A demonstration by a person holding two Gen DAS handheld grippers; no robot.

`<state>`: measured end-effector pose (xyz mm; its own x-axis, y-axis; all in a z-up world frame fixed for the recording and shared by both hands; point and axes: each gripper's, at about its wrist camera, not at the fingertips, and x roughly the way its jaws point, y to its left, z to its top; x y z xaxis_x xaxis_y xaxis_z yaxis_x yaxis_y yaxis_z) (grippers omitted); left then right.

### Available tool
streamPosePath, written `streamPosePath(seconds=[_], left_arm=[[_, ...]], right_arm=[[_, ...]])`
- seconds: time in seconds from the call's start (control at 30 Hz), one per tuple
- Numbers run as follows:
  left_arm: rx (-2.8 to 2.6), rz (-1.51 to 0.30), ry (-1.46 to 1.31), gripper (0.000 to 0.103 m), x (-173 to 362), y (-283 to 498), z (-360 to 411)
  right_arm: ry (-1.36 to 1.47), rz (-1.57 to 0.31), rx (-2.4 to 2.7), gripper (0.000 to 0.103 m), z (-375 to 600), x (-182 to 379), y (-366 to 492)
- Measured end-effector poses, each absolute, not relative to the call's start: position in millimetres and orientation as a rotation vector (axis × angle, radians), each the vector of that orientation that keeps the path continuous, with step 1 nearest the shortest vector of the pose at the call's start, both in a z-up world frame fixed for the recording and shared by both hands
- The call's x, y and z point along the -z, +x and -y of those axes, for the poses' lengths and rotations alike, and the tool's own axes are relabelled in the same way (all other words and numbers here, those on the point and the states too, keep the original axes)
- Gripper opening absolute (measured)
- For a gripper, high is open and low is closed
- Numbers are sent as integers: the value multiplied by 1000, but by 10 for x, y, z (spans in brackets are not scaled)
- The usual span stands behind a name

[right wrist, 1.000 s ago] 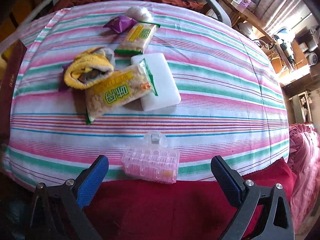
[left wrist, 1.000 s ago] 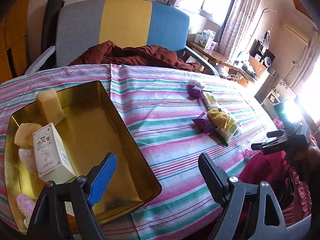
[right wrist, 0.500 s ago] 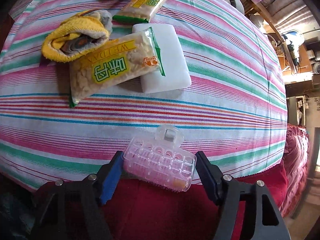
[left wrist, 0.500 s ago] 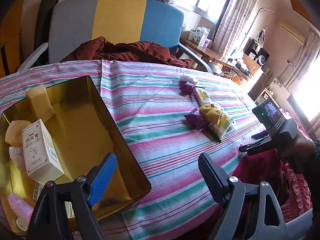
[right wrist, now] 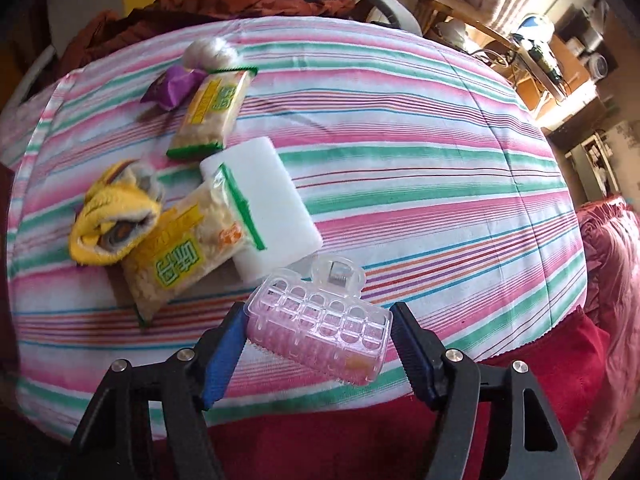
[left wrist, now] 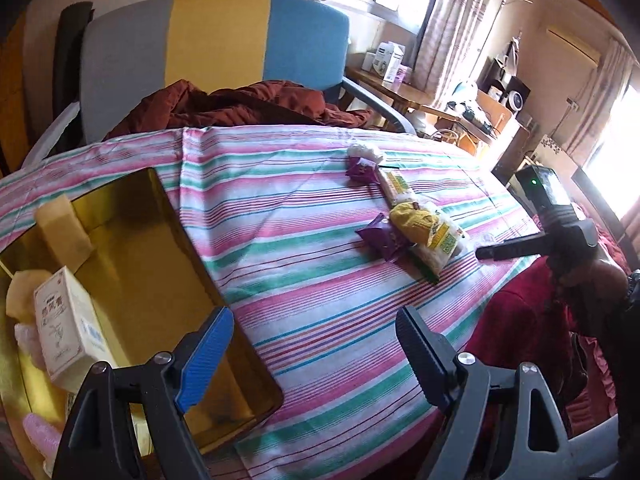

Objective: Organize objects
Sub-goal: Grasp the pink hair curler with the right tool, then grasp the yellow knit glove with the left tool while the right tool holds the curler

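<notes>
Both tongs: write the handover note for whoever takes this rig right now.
Right tongs: shut on the pink clip case, lifted near the table's front edge.
Left tongs: open, empty, hovering by the gold tin.
In the tin: white box, sponge, a few soft items.
On the striped cloth: two snack packs, yellow cloth, white pad, purple wrappers, a white ball.
Left: probably the case goes to the tin, then the rest.

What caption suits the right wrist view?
Right gripper clamps a clear pink plastic hair clip above the striped tablecloth.
</notes>
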<state>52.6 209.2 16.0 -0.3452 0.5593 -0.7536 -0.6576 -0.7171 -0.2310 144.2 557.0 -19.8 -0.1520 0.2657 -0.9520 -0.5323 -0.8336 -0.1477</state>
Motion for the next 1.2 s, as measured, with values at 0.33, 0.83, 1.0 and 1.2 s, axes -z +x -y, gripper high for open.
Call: streamPosePath(seconds=[0.33,0.83,1.0,1.2], left_arm=[[-2009,-194,-1143,73,-74,444,-2710],[-1890,-302,-1046,63,-71,346,-3730],[-1887,-357,-1054,68,21,227,-4019],[-1851,-421,-1097,68,242,132,-4268]], right_arm=[[-1436,-495,-2112,71,-5589,44,1587],[-1326,-624,-2222,71,-5681,51,1627],[-1323,-646,-2241,71,-5689,54,1630],[-1312,-675,-2256,71,-5705,57,1645]])
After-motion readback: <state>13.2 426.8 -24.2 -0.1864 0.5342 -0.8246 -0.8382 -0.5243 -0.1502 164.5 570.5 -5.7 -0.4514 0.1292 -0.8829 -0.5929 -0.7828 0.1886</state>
